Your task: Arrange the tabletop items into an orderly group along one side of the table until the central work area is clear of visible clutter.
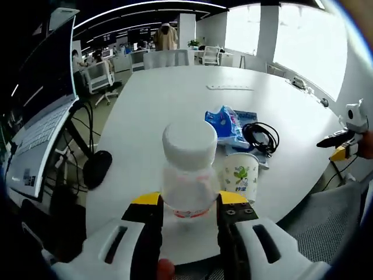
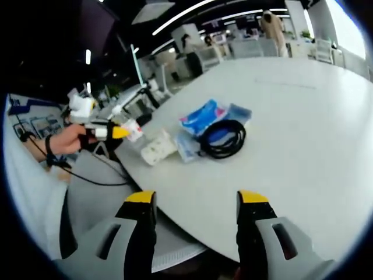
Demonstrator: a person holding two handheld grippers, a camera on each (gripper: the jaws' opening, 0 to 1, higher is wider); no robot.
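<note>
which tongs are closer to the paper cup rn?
Left. The left tongs hold a white bottle right beside the paper cup. The right tongs are open, off the table edge, farther from the cup.

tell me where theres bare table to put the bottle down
Bare table stretches wide beyond the blue packet and black cable, toward the far chairs, and between bottle and mouse. It is crowded at the near edge, where paper cup, packet and cable cluster.
</note>
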